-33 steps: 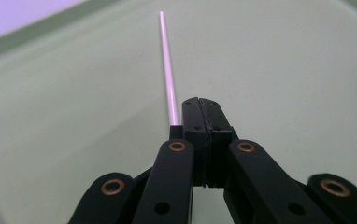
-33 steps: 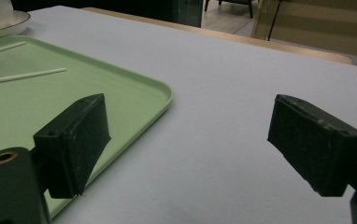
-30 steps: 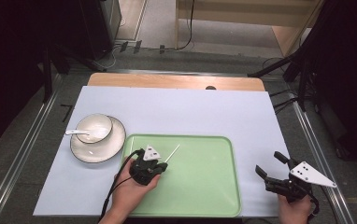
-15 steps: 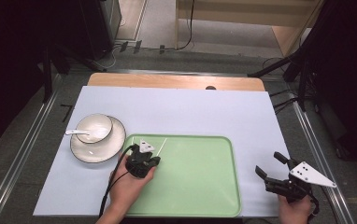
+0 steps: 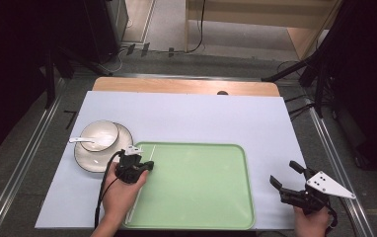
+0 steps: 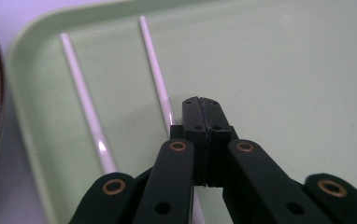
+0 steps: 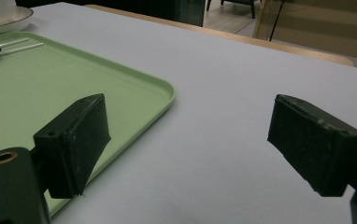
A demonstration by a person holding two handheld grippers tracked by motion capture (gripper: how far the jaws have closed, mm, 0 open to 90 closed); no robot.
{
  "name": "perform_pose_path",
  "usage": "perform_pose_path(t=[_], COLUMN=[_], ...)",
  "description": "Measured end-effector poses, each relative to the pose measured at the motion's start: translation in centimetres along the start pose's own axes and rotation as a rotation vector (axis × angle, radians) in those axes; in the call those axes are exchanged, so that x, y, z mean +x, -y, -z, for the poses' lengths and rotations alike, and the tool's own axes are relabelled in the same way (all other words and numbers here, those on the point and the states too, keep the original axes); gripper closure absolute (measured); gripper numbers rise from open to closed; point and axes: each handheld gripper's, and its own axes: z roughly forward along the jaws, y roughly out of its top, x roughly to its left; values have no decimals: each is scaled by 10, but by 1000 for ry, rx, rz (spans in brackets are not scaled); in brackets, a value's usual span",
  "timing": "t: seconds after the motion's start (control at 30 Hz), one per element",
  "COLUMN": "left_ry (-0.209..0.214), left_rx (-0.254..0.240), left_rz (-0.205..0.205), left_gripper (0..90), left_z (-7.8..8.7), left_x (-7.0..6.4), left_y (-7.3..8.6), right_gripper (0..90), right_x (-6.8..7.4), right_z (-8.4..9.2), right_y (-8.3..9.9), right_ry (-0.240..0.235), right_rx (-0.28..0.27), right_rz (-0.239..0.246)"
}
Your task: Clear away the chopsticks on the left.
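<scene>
Since a second ago, the left gripper (image 6: 203, 107) has carried one chopstick (image 6: 155, 65) down flat onto the green tray (image 5: 201, 197), beside the second chopstick (image 6: 81, 93). Its jaws look pressed together over it. Next comes letting go, I'd judge. The right gripper (image 5: 287, 178) waits open over the table (image 5: 201, 118).

Black tongs (image 5: 138, 167), brass rivets, grey plate (image 5: 330, 184)

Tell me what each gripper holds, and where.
Right gripper: nothing, jaws open. Left gripper: jaws shut over a chopstick lying on the tray; whether they pinch it cannot be told.
</scene>
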Motion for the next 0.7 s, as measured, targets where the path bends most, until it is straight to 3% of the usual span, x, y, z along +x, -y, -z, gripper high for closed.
perform_pose_path(t=[0.43,0.53,0.7], left_ry=[-38,-33,-21], left_rx=[-40,-34,-57], left_rz=[31,15,-33], left_gripper=[900,900,900], left_z=[2,4,27], left_x=[13,13,7], left_y=[1,2,7], right_gripper=[131,131,131], right_x=[1,1,0], right_z=[-1,-1,2], right_y=[0,-1,0], right_ry=[0,-1,2], right_rx=[4,4,-3], right_rz=[4,7,5])
